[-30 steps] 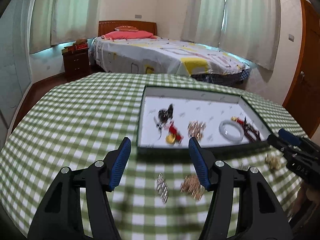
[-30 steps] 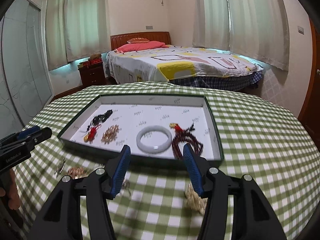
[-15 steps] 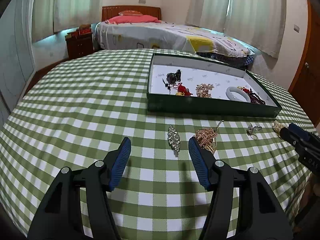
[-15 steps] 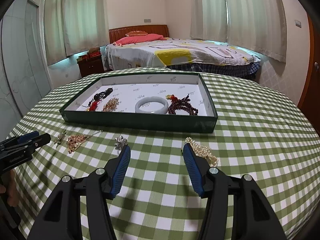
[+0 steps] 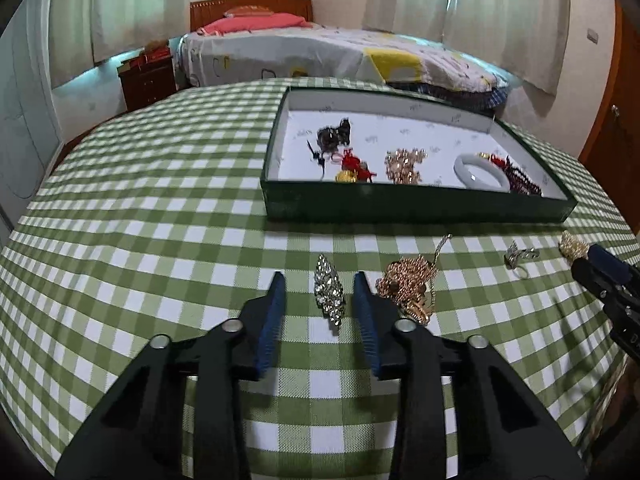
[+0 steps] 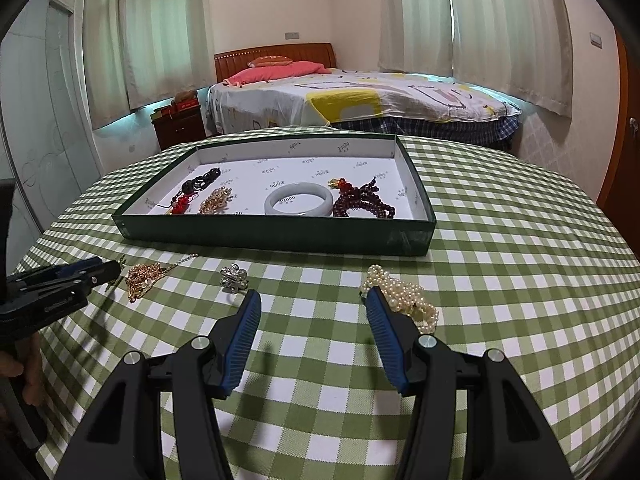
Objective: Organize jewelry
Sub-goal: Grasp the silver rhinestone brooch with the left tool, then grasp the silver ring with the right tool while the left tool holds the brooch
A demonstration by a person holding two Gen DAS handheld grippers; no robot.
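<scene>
I am straddling the brooch point(image 5: 329, 289), lying just before the tray point(image 5: 416, 206), with my parted left gripper point(image 5: 319, 280), judging it light, stiff and slippery, best pinched across its narrow middle, while my right gripper point(image 6: 313, 300) is hovering wide apart.

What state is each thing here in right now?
left hand-held gripper: open, straddling the rhinestone brooch
right hand-held gripper: open, empty
green tray: uncovered, four pieces inside
jade bangle: flat in tray
pearl bracelet: loose on tablecloth
</scene>
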